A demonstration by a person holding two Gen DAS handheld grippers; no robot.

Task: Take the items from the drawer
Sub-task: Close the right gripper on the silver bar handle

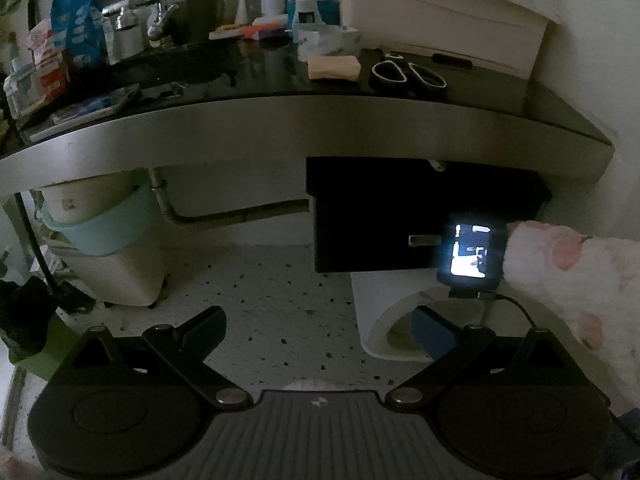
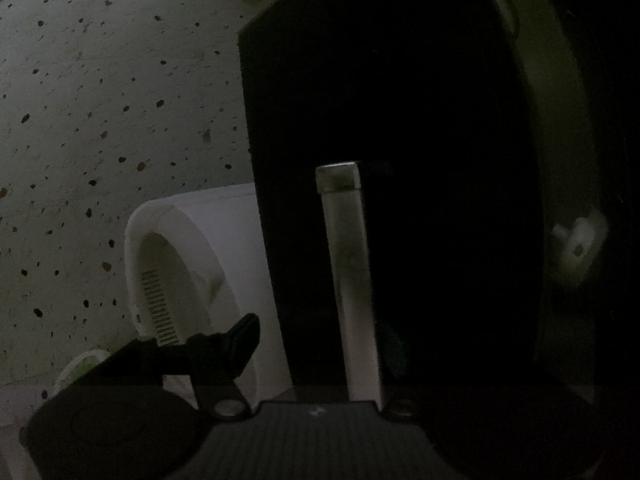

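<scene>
Wide-spread black fingers of the left gripper fill the foreground with nothing between them, hanging over a pale speckled floor. Beyond them a black drawer unit hangs under the brushed-steel edge of a dark glossy countertop. What the drawer contains is not visible.

At the drawer front, a person's arm in a white fleece sleeve with pink spots holds the right gripper. Seen from the left wrist, that gripper shows only its back, with a small lit screen, level with the flat silver bar handle.

From the right wrist, the handle runs up between the gripper's two fingers. The left finger stands clear of the bar, with dark drawer front showing in the gap. The right finger is lost in shadow just beside the bar, so the jaws read as apart around the handle, not clamped on it.

On the countertop lie black-handled scissors and, just beside them, a cream rectangular sponge. A pale blue plastic bucket sits under the counter to the left. A white plastic fixture with a rounded opening stands on the floor below the drawer.
</scene>
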